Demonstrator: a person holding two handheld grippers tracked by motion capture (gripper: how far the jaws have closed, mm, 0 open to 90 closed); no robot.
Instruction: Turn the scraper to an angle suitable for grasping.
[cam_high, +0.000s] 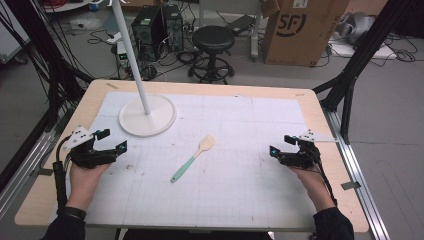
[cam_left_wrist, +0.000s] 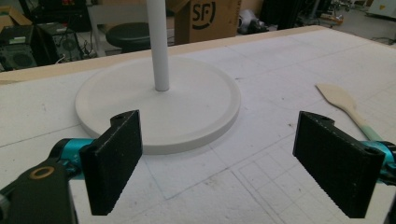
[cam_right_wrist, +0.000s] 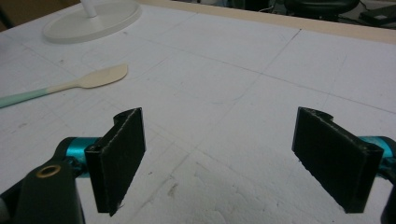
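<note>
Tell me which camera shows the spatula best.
The high view: the whole spatula lies unobstructed mid-table, blade and green handle. The right gripper view cuts its handle at the left edge; the left gripper view hides the handle's end behind a jaw.

White lamp base (cam_high: 147, 116) on counter (cam_high: 310, 100), wooden spatula (cam_high: 193, 158) (teal handle) near it; behind: black stool (cam_high: 213, 40), cardboard box (cam_high: 302, 30), computer towers (cam_high: 157, 27).

black two-jaw left gripper (cam_high: 111, 139) and right gripper (cam_high: 281, 145), each with flat rectangular ridged black pads (cam_left_wrist: 114, 158), teal metal mounts, brass-ringed screw hole at 7 o'clock, grey three-cornered plate, black cable; dark sleeves.
</note>
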